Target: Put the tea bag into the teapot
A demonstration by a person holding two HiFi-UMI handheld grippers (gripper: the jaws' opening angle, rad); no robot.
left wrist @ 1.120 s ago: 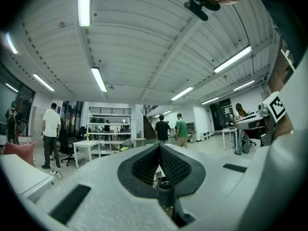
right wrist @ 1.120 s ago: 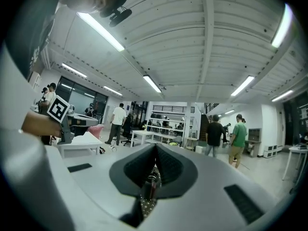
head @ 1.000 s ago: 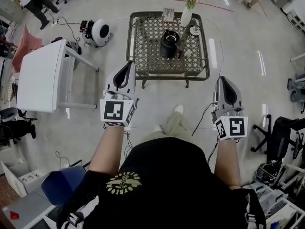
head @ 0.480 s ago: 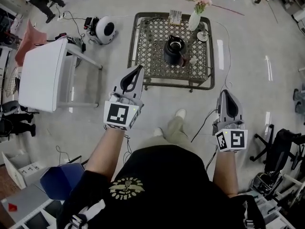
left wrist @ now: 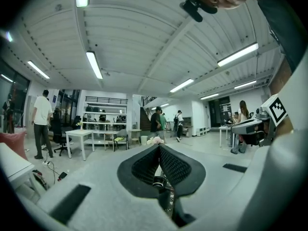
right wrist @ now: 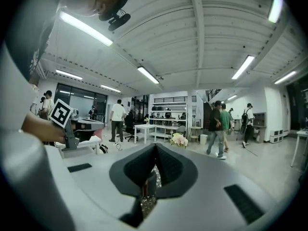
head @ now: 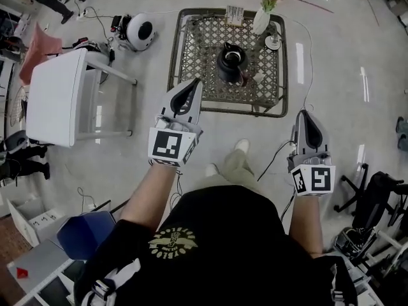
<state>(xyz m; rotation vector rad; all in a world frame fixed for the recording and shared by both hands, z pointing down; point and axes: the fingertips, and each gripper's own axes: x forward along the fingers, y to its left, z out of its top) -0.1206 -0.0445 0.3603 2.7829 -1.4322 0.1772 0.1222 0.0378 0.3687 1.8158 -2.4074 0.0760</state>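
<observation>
Black teapot [head: 229, 63] sits on the mesh table [head: 191, 50], ahead and right of my left gripper [head: 196, 81], ahead and left of my right gripper [head: 303, 112]. Both jaw pairs are clenched on nothing. I can't make out the tea bag.

The tabletop [head: 197, 50] is dark metal mesh, full of holes. The teapot [head: 229, 64] is black and shiny. The floor [head: 344, 75] is smooth, grey and shiny.

A person is holding the left tool [head: 193, 83] and right tool [head: 305, 113] forward, facing a lattice table [head: 182, 50] that is carrying a black teapot [head: 230, 62].
</observation>
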